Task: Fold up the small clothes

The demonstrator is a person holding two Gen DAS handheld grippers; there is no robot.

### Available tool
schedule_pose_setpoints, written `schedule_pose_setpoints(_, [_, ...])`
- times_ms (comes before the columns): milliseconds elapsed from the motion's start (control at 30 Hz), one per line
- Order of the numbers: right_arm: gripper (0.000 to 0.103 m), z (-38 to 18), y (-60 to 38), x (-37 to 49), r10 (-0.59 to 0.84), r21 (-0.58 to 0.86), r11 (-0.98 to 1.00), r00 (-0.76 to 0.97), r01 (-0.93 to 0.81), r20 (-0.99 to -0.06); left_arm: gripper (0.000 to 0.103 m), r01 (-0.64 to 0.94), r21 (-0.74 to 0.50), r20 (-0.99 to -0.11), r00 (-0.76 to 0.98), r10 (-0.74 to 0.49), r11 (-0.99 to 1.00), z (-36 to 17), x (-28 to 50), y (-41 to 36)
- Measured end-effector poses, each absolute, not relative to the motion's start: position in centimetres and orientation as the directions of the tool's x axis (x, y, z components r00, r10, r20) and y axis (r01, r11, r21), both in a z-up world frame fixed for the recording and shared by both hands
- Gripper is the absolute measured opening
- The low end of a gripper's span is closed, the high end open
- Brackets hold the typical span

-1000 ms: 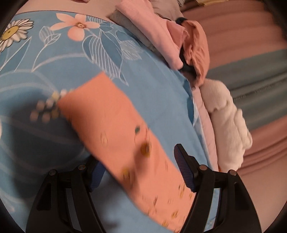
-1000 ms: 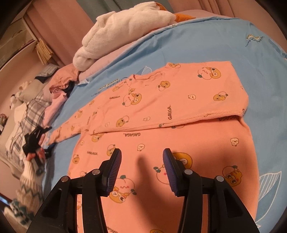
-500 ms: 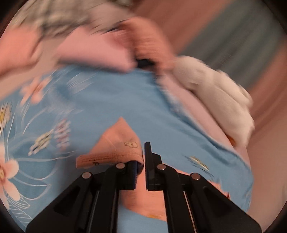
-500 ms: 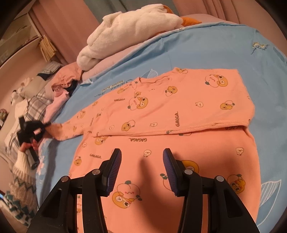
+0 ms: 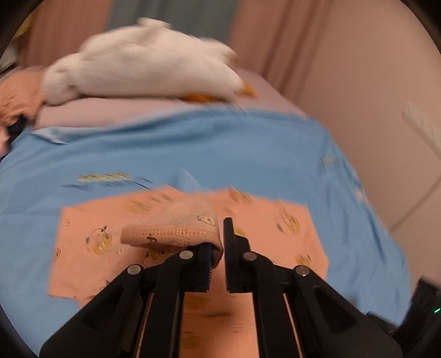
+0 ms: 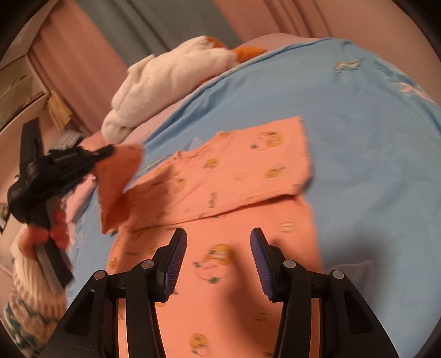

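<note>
At the far left of the right wrist view a hand (image 6: 41,234) holds the left tool (image 6: 106,151) over the edge of the bed (image 6: 372,154). Its jaws are pressed together on the cuff (image 5: 176,234) of the orange top's (image 6: 220,275) sleeve (image 6: 118,187), lifted off the sheet and hanging in a fold toward the body of the garment. In the left wrist view the cuff's stitched hem bulges out to the left of the fingers (image 5: 205,264), with a small printed face on it.

The top lies flat on the blue sheet in the middle of the bed, printed with small cartoon faces. Its other sleeve (image 6: 248,170) is already folded across the chest, its straight hem running left to right.

The right tool (image 6: 217,261) hovers over the lower part of the top with its jaws spread and nothing between them; its shadow falls on the cloth beneath.

Behind the top, toward the back edge of the bed, a white plush toy (image 6: 171,79) with orange parts rests on a pale pink cover (image 5: 143,110). Pink and grey-green curtains (image 6: 171,24) hang behind. No container shows in either view; more clothes lie blurred beyond the left edge.
</note>
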State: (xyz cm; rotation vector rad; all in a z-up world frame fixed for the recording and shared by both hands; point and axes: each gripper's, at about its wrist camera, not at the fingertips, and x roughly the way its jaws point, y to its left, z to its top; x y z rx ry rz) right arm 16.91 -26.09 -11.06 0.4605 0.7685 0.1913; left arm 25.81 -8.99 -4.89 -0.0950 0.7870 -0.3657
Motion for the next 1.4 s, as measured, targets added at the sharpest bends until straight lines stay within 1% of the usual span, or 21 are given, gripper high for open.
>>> schedule_pose_setpoints(33, [0.048, -11.2, -26.8, 16.7, 0.315, 0.464, 0.886, 0.711, 0.018, -0.629, 0.013, 0.312, -0.212, -0.694, 0.619, -0.368, 0.926, -6.0, 25.8, -10.7])
schedule_pose_setpoints(67, [0.048, -11.3, -27.3, 16.6, 0.303, 0.462, 0.886, 0.712, 0.033, -0.634, 0.027, 0.331, -0.207, -0.715, 0.592, -0.373, 0.921, -6.9, 25.8, -11.5])
schedule_pose_setpoints(100, [0.048, -11.5, -28.0, 16.5, 0.286, 0.462, 0.885, 0.712, 0.060, -0.641, 0.037, 0.350, -0.207, -0.746, 0.547, -0.379, 0.914, -8.3, 25.9, -12.9])
schedule_pose_setpoints(133, [0.048, -11.5, -28.4, 16.5, 0.279, 0.463, 0.883, 0.712, 0.074, -0.644, 0.057, 0.362, -0.218, -0.766, 0.513, -0.388, 0.907, -9.0, 26.0, -13.6])
schedule_pose_setpoints(167, [0.048, -11.7, -28.9, 16.5, 0.272, 0.467, 0.880, 0.712, 0.089, -0.647, 0.065, 0.375, -0.242, -0.785, 0.467, -0.408, 0.895, -10.0, 25.9, -14.1])
schedule_pose_setpoints(300, [0.048, -11.7, -29.5, 16.6, 0.260, 0.471, 0.875, 0.719, 0.107, -0.645, 0.067, 0.409, -0.249, -0.782, 0.450, -0.432, 0.878, -9.7, 25.4, -13.4])
schedule_pose_setpoints(367, [0.048, -11.5, -29.2, 17.1, 0.269, 0.473, 0.876, 0.723, 0.092, -0.637, 0.078, 0.405, -0.298, -0.746, 0.466, -0.475, 0.865, -8.4, 24.2, -10.7])
schedule_pose_setpoints(433, [0.048, -11.3, -28.3, 18.1, 0.305, 0.481, 0.876, 0.722, 0.043, -0.621, 0.087, 0.383, -0.307, -0.709, 0.518, -0.478, 0.871, -7.7, 22.8, -7.6])
schedule_pose_setpoints(533, [0.048, -11.4, -26.3, 20.0, 0.372, 0.485, 0.874, 0.687, -0.033, -0.624, 0.088, 0.323, -0.282, -0.693, 0.583, -0.425, 0.903, -7.0, 21.6, -3.0])
schedule_pose_setpoints(667, [0.048, -11.7, -23.6, 22.3, 0.455, 0.517, 0.850, 0.641, -0.105, -0.618, 0.088, 0.194, -0.246, -0.718, 0.621, -0.313, 0.950, -7.8, 20.0, 2.7])
schedule_pose_setpoints(767, [0.048, -10.9, -20.9, 23.4, 0.424, 0.425, 0.890, 0.646, -0.167, -0.634, 0.088, 0.105, -0.303, -0.734, 0.608, -0.302, 0.947, -9.3, 18.7, 6.1])
schedule_pose_setpoints(833, [0.048, -10.2, -18.3, 24.0, 0.400, 0.320, 0.915, 0.649, -0.245, -0.647, 0.088, 0.060, -0.335, -0.740, 0.601, -0.302, 0.940, -10.1, 18.2, 7.6])
schedule_pose_setpoints(933, [0.048, -10.2, -15.1, 24.8, 0.402, 0.215, 0.910, 0.625, -0.356, -0.669, 0.088, 0.032, -0.363, -0.744, 0.592, -0.310, 0.931, -10.8, 17.2, 9.1])
schedule_pose_setpoints(1033, [0.048, -11.1, -13.2, 26.3, 0.344, 0.120, 0.917, 0.604, -0.380, -0.718, 0.088, 0.029, -0.376, -0.747, 0.583, -0.321, 0.926, -11.0, 17.2, 9.3])
schedule_pose_setpoints(1100, [0.048, -11.7, -12.8, 27.2, 0.340, 0.119, 0.916, 0.582, -0.384, -0.738, 0.088, 0.040, -0.379, -0.745, 0.580, -0.331, 0.924, -11.0, 17.2, 8.8])
schedule_pose_setpoints(1133, [0.046, -12.2, -12.7, 27.9, 0.315, 0.101, 0.922, 0.574, -0.374, -0.756, 0.088, 0.042, -0.381, -0.745, 0.578, -0.334, 0.924, -11.0, 17.2, 8.7])
schedule_pose_setpoints(1167, [0.031, -12.4, -12.9, 28.2, 0.293, 0.085, 0.930, 0.579, -0.358, -0.761, 0.088, 0.048, -0.386, -0.744, 0.575, -0.341, 0.921, -11.0, 17.2, 8.4])
schedule_pose_setpoints(1233, [0.009, -12.4, -13.9, 28.2, 0.329, 0.141, 0.927, 0.574, -0.346, -0.750, 0.088, 0.055, -0.388, -0.743, 0.573, -0.347, 0.920, -10.9, 17.0, 8.6])
schedule_pose_setpoints(1300, [0.009, -12.0, -15.6, 27.8, 0.387, 0.247, 0.919, 0.587, -0.307, -0.711, 0.088, 0.064, -0.384, -0.745, 0.569, -0.350, 0.921, -11.0, 17.1, 8.4])
schedule_pose_setpoints(1333, [0.009, -11.8, -17.5, 27.4, 0.453, 0.361, 0.891, 0.597, -0.275, -0.663, 0.088, 0.066, -0.382, -0.746, 0.567, -0.350, 0.922, -11.2, 17.1, 8.3])
schedule_pose_setpoints(1400, [0.009, -11.5, -20.1, 26.6, 0.516, 0.486, 0.840, 0.627, -0.239, -0.584, 0.088, 0.070, -0.385, -0.746, 0.563, -0.355, 0.920, -11.4, 17.2, 8.2])
